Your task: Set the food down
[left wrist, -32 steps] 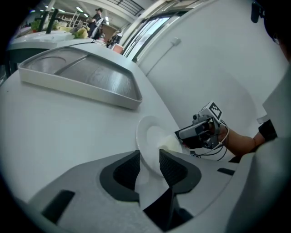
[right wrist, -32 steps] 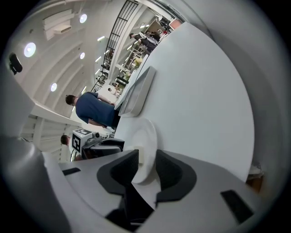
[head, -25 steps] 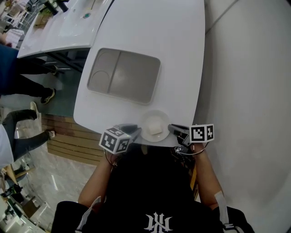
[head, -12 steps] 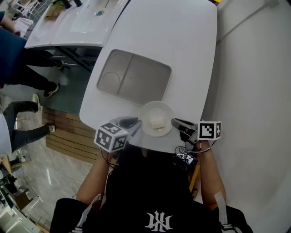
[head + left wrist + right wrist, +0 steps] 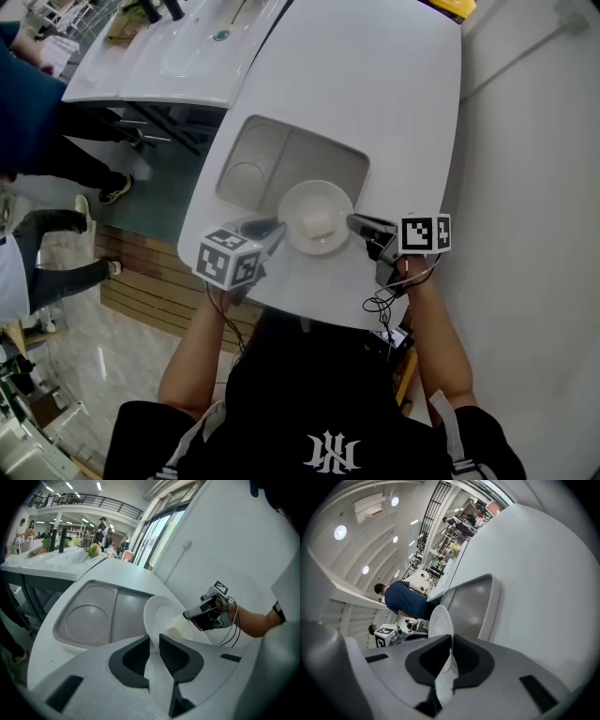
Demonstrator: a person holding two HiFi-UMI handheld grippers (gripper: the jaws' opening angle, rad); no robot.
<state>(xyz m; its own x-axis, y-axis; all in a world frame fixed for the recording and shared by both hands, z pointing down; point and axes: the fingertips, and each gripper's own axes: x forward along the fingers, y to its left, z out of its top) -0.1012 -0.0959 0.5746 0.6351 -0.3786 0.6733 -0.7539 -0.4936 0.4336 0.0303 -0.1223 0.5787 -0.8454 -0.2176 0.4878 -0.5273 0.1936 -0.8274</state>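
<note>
A white plate [image 5: 319, 199] carries a pale block of food [image 5: 317, 223] and hangs level over the near edge of a grey two-part tray [image 5: 281, 157]. My left gripper [image 5: 274, 228] is shut on the plate's left rim, and my right gripper [image 5: 357, 223] is shut on its right rim. In the left gripper view the plate [image 5: 157, 613] runs in between my left gripper's [image 5: 154, 651] jaws, with the food [image 5: 177, 629] and the right gripper [image 5: 204, 613] beyond. In the right gripper view the plate's rim [image 5: 439, 619] stands edge-on between my right gripper's [image 5: 451, 660] jaws, beside the tray [image 5: 473, 603].
The tray lies on a white rounded table [image 5: 375, 84] whose near edge is at my body. A pale wall [image 5: 534, 187] runs along the right. White counters with a sink [image 5: 159, 56] stand at the far left, with people [image 5: 37, 141] beside them. A yellow thing [image 5: 448, 6] sits at the table's far end.
Both grippers have carried the plate away from my body, from the table's near edge to over the tray's near side. The grips on both rims look unchanged.
</note>
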